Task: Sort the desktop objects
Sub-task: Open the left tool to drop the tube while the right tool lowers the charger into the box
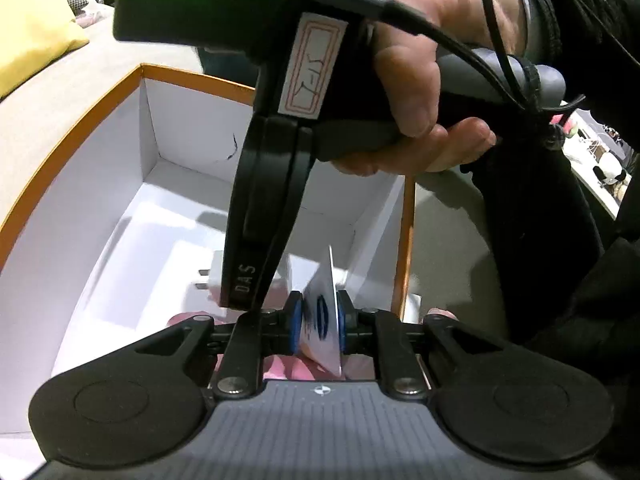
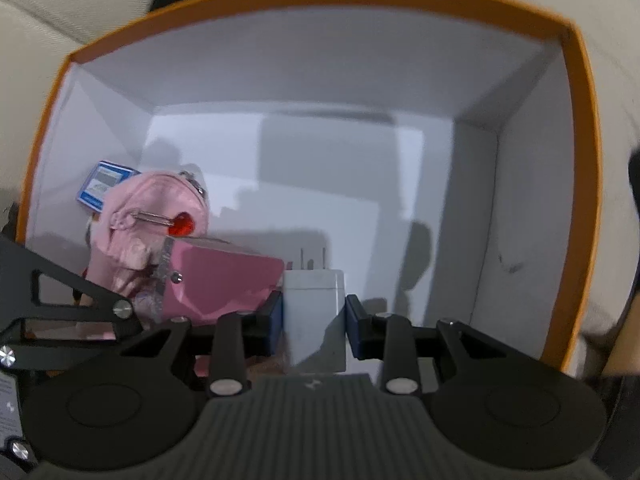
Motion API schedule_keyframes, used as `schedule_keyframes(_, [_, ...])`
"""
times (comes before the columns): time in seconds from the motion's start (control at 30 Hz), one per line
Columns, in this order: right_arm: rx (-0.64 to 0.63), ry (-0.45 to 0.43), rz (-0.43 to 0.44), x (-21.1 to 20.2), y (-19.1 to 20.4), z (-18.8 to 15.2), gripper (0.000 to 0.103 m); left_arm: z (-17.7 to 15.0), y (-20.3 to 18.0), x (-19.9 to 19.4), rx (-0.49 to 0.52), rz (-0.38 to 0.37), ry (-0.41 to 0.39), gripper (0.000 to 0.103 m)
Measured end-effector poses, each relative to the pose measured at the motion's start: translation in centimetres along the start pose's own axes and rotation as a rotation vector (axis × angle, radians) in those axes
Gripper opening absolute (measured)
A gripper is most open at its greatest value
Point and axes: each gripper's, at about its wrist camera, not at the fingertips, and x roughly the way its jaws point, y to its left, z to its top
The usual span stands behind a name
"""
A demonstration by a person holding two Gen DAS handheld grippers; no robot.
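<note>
An orange-rimmed white box (image 1: 80, 128) (image 2: 576, 128) lies below both grippers. My left gripper (image 1: 318, 320) is shut on a white card with a blue mark (image 1: 324, 316), held tilted over the box. My right gripper (image 2: 314, 324) is inside the box, its blue pads (image 2: 276, 320) on both sides of a white plug charger (image 2: 314, 304), prongs pointing away. The right gripper's black body (image 1: 260, 208) also shows in the left wrist view, in front of the charger (image 1: 216, 276). A pink plush pouch (image 2: 148, 216), a pink case (image 2: 224, 284) and a blue-framed card (image 2: 102, 186) lie in the box.
The box stands on a beige surface (image 1: 60, 80). A yellow cushion (image 1: 32, 20) lies at far left. The person's right hand (image 1: 416, 72) and dark sleeve fill the upper right of the left wrist view. The far and right parts of the box floor (image 2: 400, 208) are bare.
</note>
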Motion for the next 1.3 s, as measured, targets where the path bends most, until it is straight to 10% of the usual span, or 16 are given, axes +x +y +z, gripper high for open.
schedule_keyframes(0.33, [0.022, 0.041, 0.023, 0.9, 0.0, -0.3, 0.035, -1.2, -1.1, -2.0, -0.016, 0.027, -0.063, 0.026])
schedule_keyframes(0.83, [0.164, 0.07, 0.106, 1.1, -1.0, -0.6, 0.039, -5.1, -0.4, -6.2, -0.399, 0.23, -0.241, 0.031])
schedule_keyframes(1.3, [0.133, 0.022, 0.133, 0.6, 0.2, -2.3, 0.03, -5.9, -0.7, -5.4, -0.501, 0.262, -0.273, 0.031])
